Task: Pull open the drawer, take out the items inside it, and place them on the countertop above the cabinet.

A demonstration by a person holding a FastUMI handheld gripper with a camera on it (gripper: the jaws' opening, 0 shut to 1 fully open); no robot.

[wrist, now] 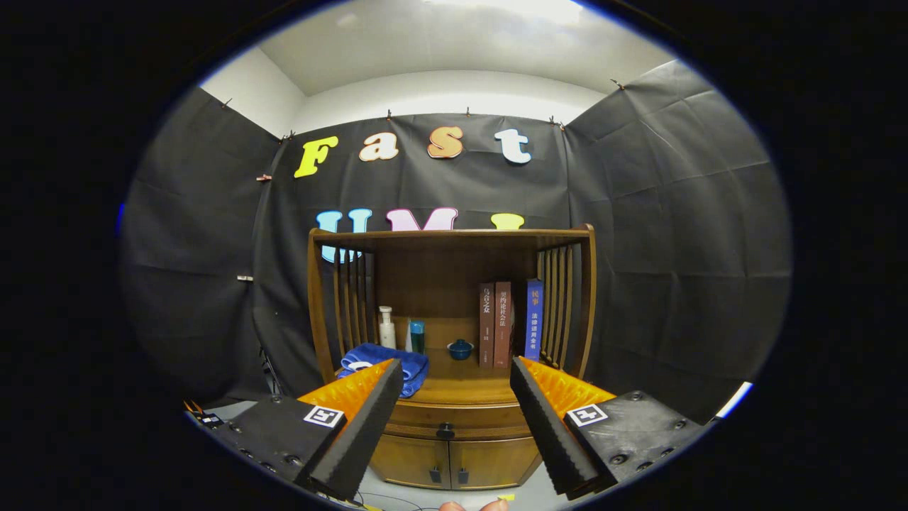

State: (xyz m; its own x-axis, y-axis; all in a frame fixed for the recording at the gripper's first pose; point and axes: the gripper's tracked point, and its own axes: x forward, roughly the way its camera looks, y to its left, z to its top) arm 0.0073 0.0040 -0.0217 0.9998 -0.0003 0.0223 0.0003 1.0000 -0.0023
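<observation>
Gripper view: the gripper (454, 419) hangs with fingers spread wide, nothing between them, well short of the cabinet (452, 341). The shut drawer (454, 420) sits below the countertop (461, 389); its dark knob (445, 430) lies straight ahead. Judgement: advance level, centre on the knob, close, pull straight back.

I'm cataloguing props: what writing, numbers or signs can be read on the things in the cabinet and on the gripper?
Brown books: spine characters, too blurred to read.
Blue book: spine characters, too blurred to read.
White bottle: no text that can be read.
Hand-held gripper, fingers open ahead of the closed drawer: square black-and-white markers, no words.
</observation>
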